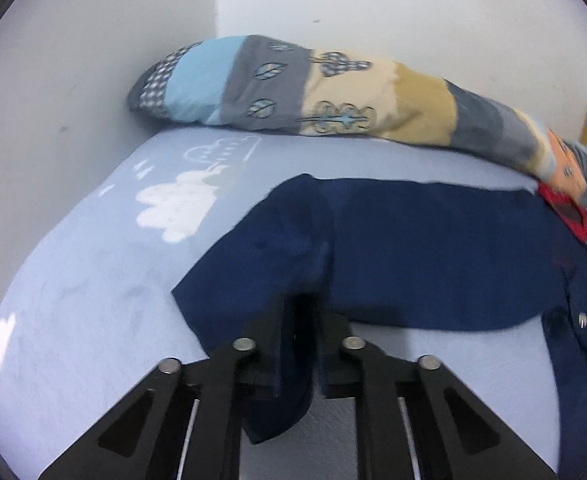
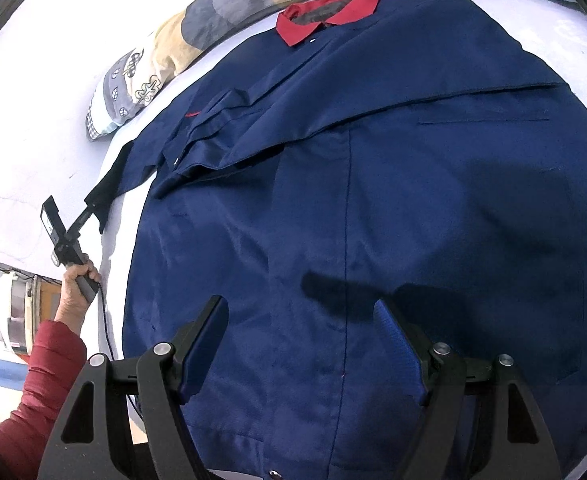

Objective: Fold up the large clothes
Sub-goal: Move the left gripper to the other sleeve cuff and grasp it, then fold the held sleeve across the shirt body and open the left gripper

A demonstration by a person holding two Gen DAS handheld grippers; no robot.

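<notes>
From our left wrist we see only the sleeve (image 1: 277, 248) of the navy jacket (image 1: 433, 256) on the pale blue sheet (image 1: 85, 300), our left gripper (image 1: 299, 344) pinching its cuff.

Our right wrist shows the whole jacket spread flat, red collar (image 2: 325, 14) far off, directly beneath our right gripper (image 2: 301, 344), fingers spread wide.

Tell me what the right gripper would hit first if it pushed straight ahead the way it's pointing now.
Most likely the navy jacket. The right gripper is open and points down at the jacket's front panel, spread flat on the bed, with nothing between them. Its shadow falls on the cloth just ahead, so the cloth seems near, though depth is unclear.
</notes>
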